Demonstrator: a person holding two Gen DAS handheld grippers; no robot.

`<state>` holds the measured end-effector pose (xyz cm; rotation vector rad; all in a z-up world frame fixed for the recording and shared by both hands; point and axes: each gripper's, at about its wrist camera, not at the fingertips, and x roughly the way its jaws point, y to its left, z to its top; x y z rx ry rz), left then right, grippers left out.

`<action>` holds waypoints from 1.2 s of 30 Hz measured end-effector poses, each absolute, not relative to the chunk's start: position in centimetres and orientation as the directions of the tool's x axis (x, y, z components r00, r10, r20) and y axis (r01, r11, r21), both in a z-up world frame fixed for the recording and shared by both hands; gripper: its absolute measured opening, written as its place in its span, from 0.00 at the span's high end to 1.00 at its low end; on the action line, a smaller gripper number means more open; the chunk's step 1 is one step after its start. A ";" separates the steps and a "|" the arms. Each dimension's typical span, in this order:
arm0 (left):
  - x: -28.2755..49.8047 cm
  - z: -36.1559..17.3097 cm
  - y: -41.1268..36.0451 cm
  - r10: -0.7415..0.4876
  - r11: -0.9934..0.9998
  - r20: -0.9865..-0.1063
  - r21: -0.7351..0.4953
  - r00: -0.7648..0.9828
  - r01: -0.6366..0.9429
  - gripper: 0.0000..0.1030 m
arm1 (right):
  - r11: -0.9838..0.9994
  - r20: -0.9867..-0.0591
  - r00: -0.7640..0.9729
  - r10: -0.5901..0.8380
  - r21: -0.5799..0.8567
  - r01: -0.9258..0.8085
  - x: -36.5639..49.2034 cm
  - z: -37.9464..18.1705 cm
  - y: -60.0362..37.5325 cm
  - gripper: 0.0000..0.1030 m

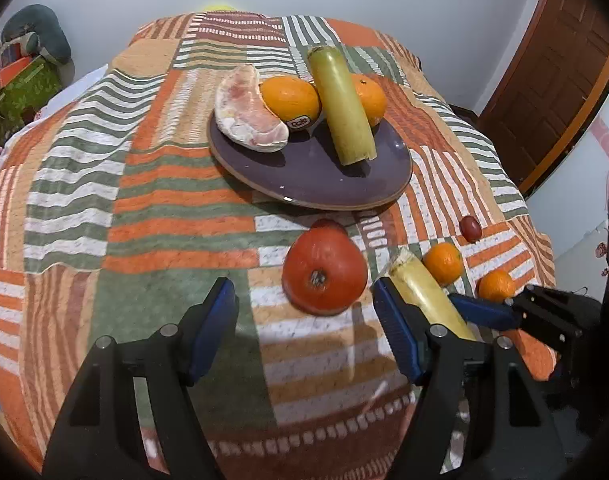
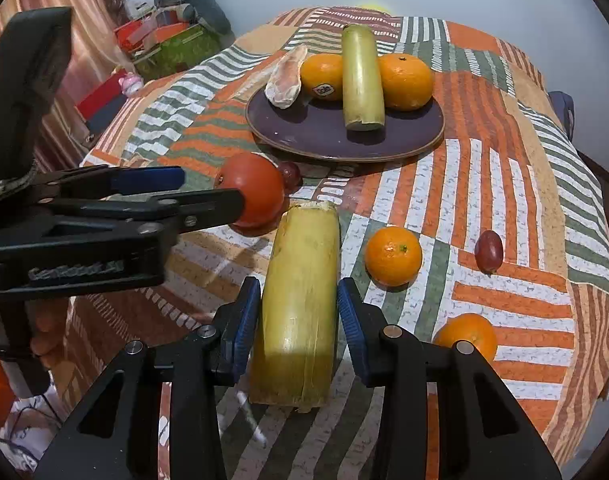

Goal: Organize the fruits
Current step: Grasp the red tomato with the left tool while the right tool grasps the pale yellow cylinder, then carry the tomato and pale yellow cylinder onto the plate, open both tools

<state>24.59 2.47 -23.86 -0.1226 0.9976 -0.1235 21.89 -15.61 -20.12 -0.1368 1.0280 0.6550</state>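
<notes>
A dark purple plate [image 1: 304,172] [image 2: 324,132] holds a pomelo piece [image 1: 248,116], two oranges [image 1: 290,100] [image 2: 406,80] and a yellow-green cane piece [image 1: 342,108] [image 2: 362,80]. On the cloth lie a red tomato-like fruit [image 1: 324,272] [image 2: 260,188], a second cane piece [image 2: 300,312] [image 1: 424,292], two small oranges [image 2: 392,256] [image 2: 470,336] and a red grape [image 2: 489,251]. My right gripper [image 2: 298,312] is open, its pads either side of the cane piece with small gaps. My left gripper [image 1: 304,320] is open, just short of the red fruit.
A second grape [image 2: 290,174] lies behind the red fruit. The table carries a striped patchwork cloth [image 1: 144,200]. Boxes and a grey cushion [image 2: 192,4] stand beyond the far left edge. A wooden door [image 1: 564,60] is at the right.
</notes>
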 end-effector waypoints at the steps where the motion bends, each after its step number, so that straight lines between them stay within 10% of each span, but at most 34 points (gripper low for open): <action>1: 24.8 -23.9 2.4 -0.162 0.986 -0.829 -0.162 0.536 0.048 0.31 | 0.803 -0.826 0.347 0.443 0.194 -0.564 22.0 -20.2 -15.6 0.64; 13: 26.7 -25.3 2.1 -0.250 0.966 -0.827 -0.251 0.504 0.067 0.53 | 0.804 -0.826 0.334 0.453 0.217 -0.554 23.1 -20.7 -15.1 0.63; 36: 22.8 -21.1 5.3 -0.158 0.983 -0.791 -0.183 0.591 0.017 0.54 | 0.824 -0.780 0.409 0.473 0.228 -0.518 23.2 -17.8 -15.9 0.65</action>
